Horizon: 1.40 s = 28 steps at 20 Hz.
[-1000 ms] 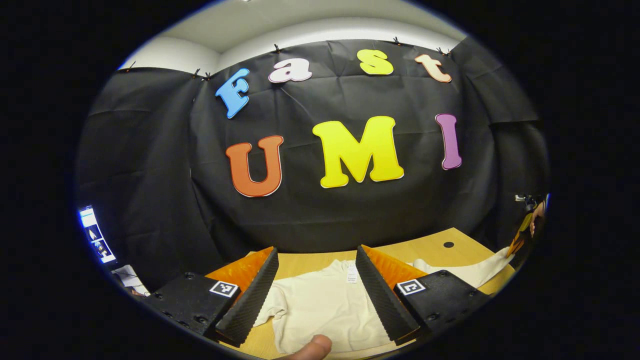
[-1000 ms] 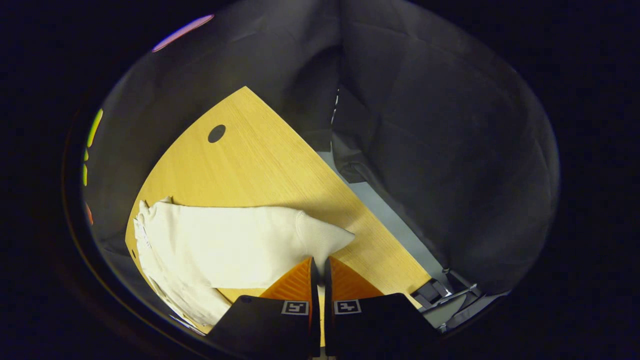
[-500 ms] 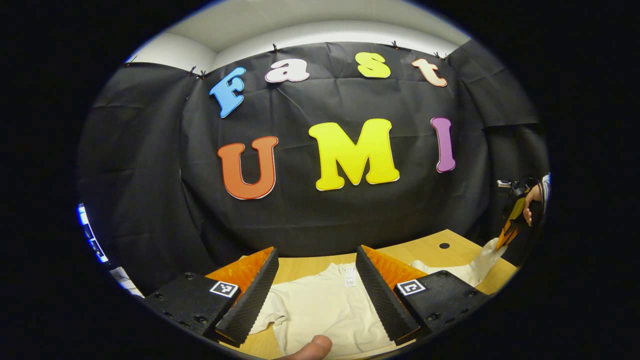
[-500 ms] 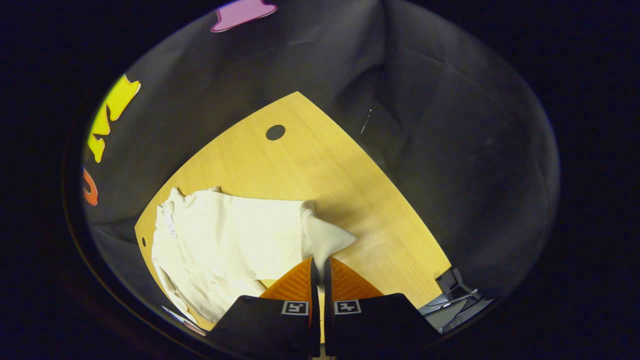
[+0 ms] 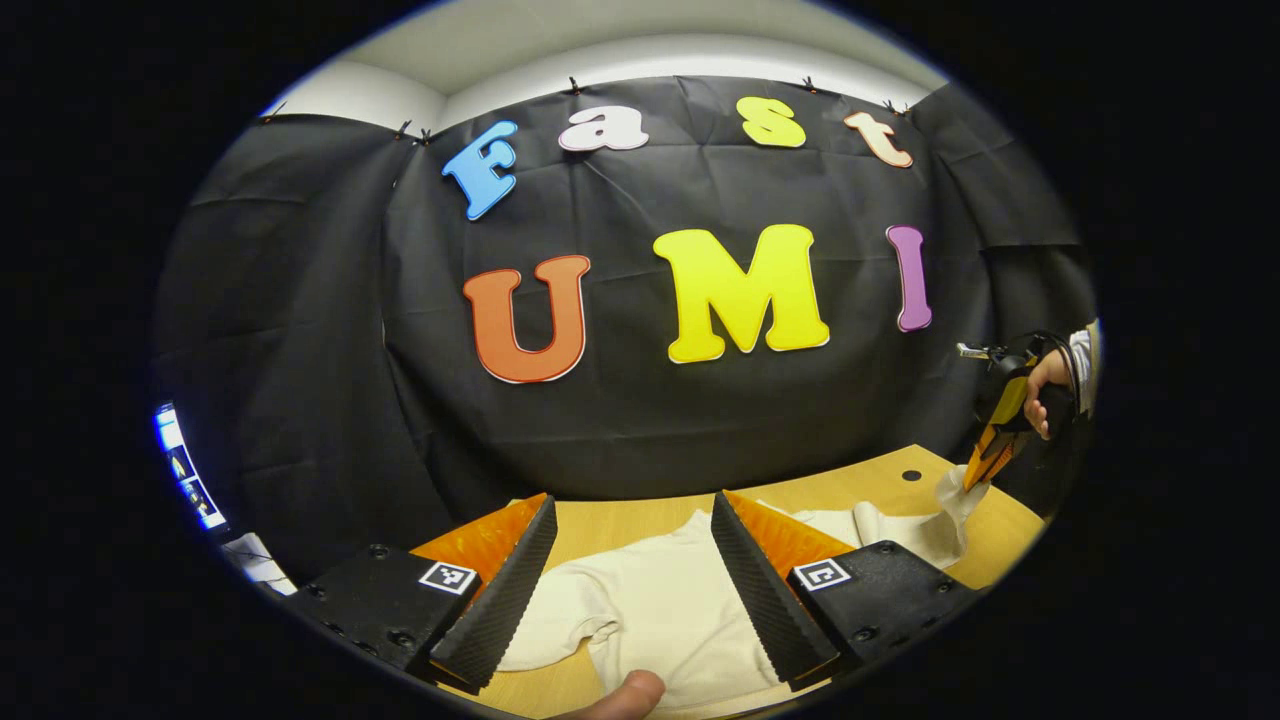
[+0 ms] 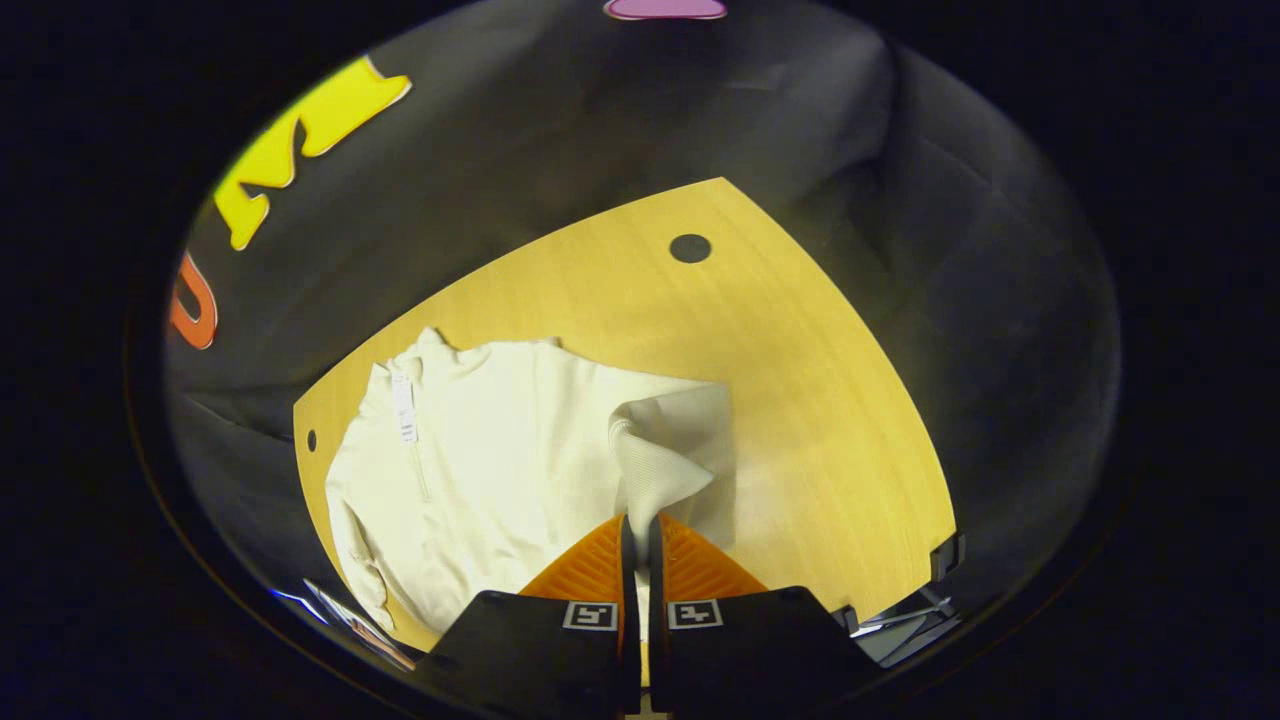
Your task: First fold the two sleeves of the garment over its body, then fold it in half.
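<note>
1. While the right gripper (image 6: 636,530) pinched the ribbed cuff (image 6: 655,470) of one sleeve (image 6: 665,430) between fingers pressed tight together, the cream garment (image 6: 480,470) lay spread on the wooden table (image 6: 800,400), its collar toward the table's far edge.
2. That sleeve hung lifted off the table near the right edge, doubling back toward the body, so the step in hand looked to be folding it over.
3. Doing it well called for carrying the cuff low and straight across the chest, keeping the crease at the shoulder seam, and letting go only once the cloth lay flat.
4. The left gripper (image 5: 630,590) hovered with fingers spread wide above the body near the front edge, holding nothing.
5. The other sleeve (image 5: 560,625) lay bunched beside the body.
</note>
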Available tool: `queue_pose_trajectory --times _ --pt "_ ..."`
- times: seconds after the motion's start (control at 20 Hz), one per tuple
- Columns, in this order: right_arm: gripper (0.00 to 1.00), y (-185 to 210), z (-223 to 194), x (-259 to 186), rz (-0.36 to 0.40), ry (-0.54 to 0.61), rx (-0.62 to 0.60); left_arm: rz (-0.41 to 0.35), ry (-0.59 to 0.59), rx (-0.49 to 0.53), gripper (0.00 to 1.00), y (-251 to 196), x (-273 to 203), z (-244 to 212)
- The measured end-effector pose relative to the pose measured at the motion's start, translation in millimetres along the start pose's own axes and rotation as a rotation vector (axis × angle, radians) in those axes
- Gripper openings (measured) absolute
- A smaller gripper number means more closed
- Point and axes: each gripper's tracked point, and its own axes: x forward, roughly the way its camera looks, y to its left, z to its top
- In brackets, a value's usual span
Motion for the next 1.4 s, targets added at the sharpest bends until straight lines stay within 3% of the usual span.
queue_pose_trajectory --times 0.8,1.4 --pt "0.04 224.4 -52.9 13.6 0.137 0.035 -0.189 0.077 0.060 0.009 0.99 78.2 -11.0 -47.5" --pt "0.04 380.1 -108.0 36.3 0.279 0.085 -0.306 0.138 0.131 -0.057 0.99 128.7 -10.9 -90.0"
